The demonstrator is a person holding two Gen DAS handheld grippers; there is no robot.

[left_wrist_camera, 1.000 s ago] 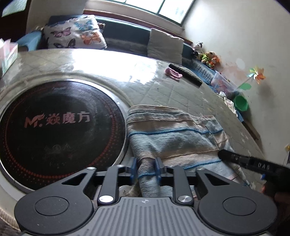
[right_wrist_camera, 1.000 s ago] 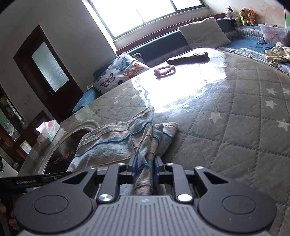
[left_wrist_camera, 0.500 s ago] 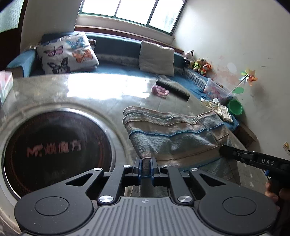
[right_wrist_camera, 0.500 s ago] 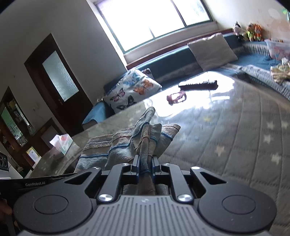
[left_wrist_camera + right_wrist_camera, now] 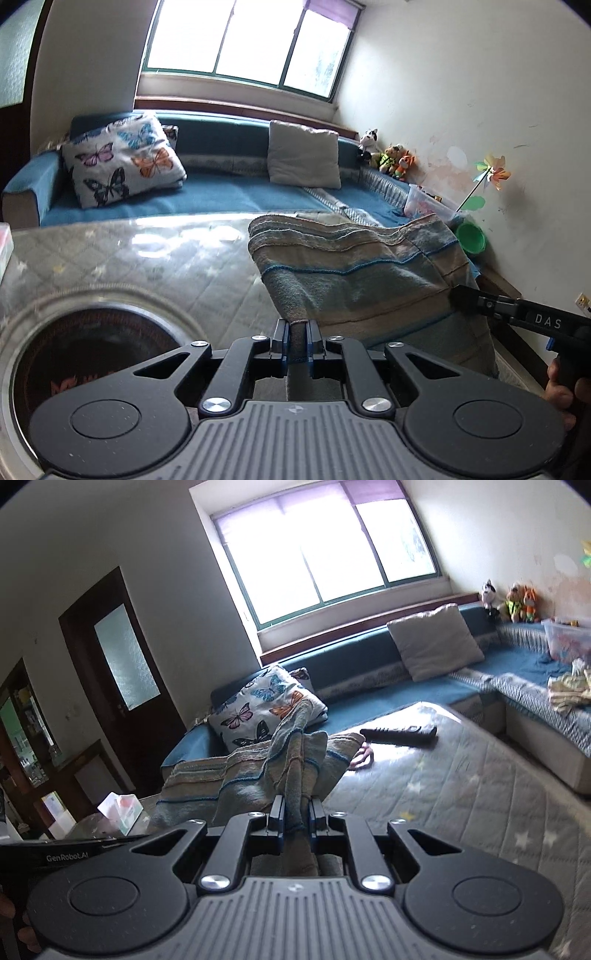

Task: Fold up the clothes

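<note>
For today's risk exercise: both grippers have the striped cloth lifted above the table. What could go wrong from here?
1. The left gripper pinches only a narrow edge of the cloth; that edge might slip out mid-fold.
2. The right gripper holds a bunched clump of cloth, so the fold may land creased rather than flat.
3. The remote and pink item lie on the table beyond the cloth; laying it forward could cover or push them.

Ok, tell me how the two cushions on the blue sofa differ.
The butterfly cushion is white with coloured butterflies; the grey cushion is plain. The butterfly cushion sits near the sofa's left end and looks plumper and crumpled; the grey cushion stands further right, flatter. Both are squarish and lean against the backrest.
</note>
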